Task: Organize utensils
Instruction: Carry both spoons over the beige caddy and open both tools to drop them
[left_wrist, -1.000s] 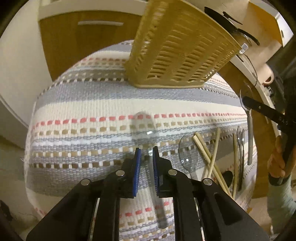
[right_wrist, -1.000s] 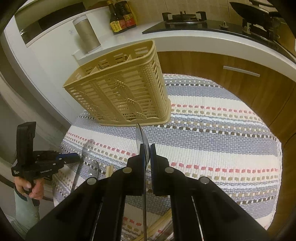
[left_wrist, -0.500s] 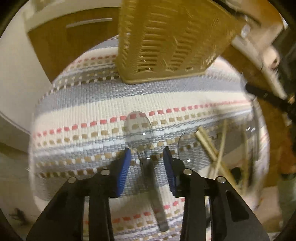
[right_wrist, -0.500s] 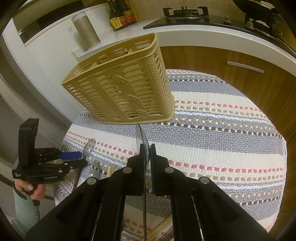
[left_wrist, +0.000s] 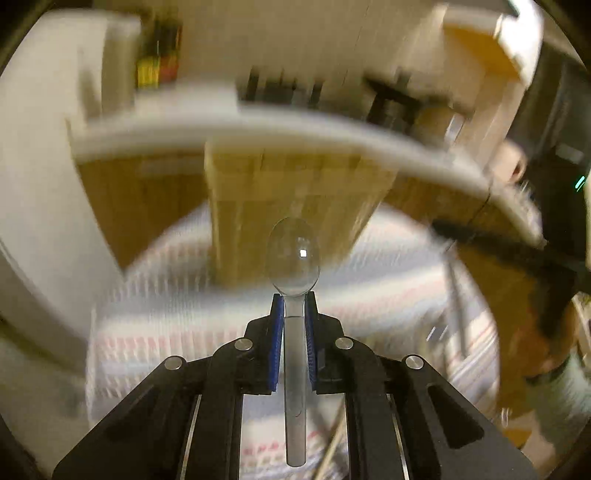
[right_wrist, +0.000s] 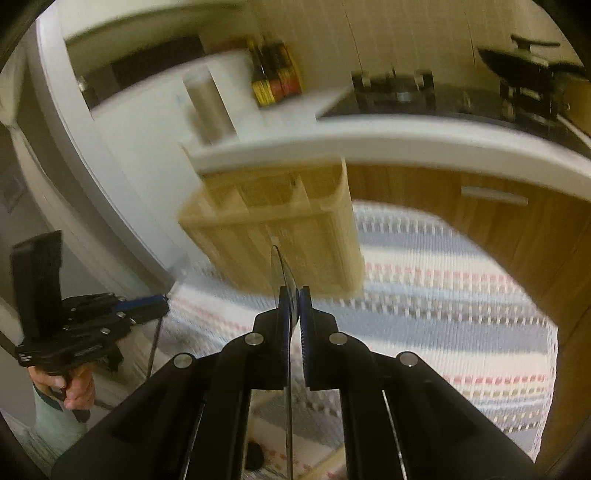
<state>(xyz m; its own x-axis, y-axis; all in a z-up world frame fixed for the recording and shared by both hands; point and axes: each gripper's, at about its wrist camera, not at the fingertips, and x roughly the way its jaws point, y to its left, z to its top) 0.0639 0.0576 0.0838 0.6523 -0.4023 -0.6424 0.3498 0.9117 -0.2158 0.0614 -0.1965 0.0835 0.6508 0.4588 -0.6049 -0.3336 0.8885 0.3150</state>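
My left gripper (left_wrist: 294, 301) has its blue pads pressed on the handle of a clear plastic spoon (left_wrist: 294, 258), and its jaws are closing. The spoon is off the cloth, bowl pointing forward. Behind it stands the tan slotted utensil basket (left_wrist: 288, 192), blurred. My right gripper (right_wrist: 294, 293) is shut on a second clear spoon (right_wrist: 282, 273), seen edge-on, in front of the basket (right_wrist: 277, 229). In the right wrist view the left gripper (right_wrist: 146, 304) is at the far left, held by a hand (right_wrist: 77, 387). At the right edge of the left wrist view the right gripper (left_wrist: 517, 251) is a dark blur.
A striped woven cloth (right_wrist: 443, 295) covers the table. A white counter (right_wrist: 406, 136) with bottles (right_wrist: 275, 79), a roll and a stove (right_wrist: 399, 92) curves behind, with wood cabinet fronts below. A chopstick (left_wrist: 332, 450) lies on the cloth near the front.
The left gripper opened around the clear spoon on the cloth, then closed on its handle and rose with it. The right gripper rose too, still holding its spoon.
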